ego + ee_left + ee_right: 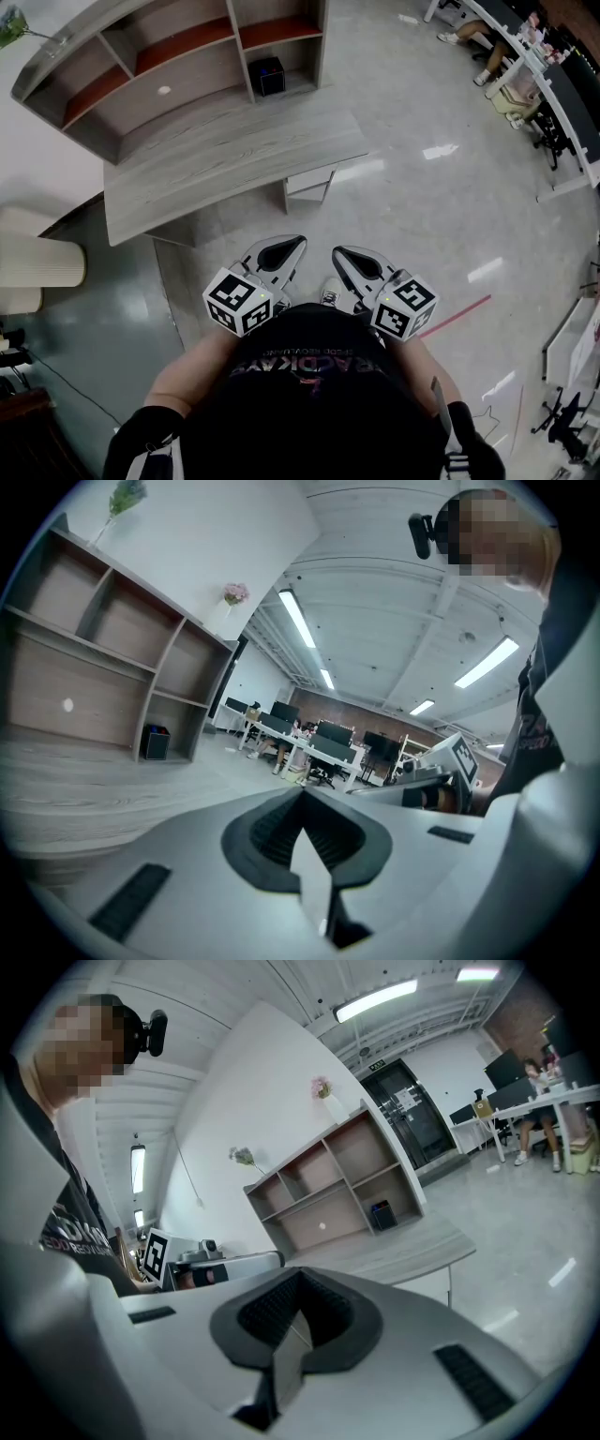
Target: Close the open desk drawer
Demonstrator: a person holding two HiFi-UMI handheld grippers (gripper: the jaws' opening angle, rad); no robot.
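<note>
Left gripper [287, 246] and right gripper [345, 255] are side by side, close to the person's black shirt [309, 394], above the grey floor [450, 216] and well apart from the table [225, 150]; both are clenched, jaws together with nothing between them. The white drawer [309, 182] sits under the table's right end, near edge, and its front seems to stick out a bit past the tabletop toward the person; neither gripper touches it. An open shelf unit [169, 66] stands on the table's far side, with a small black box [267, 75] in its lower right compartment.
</note>
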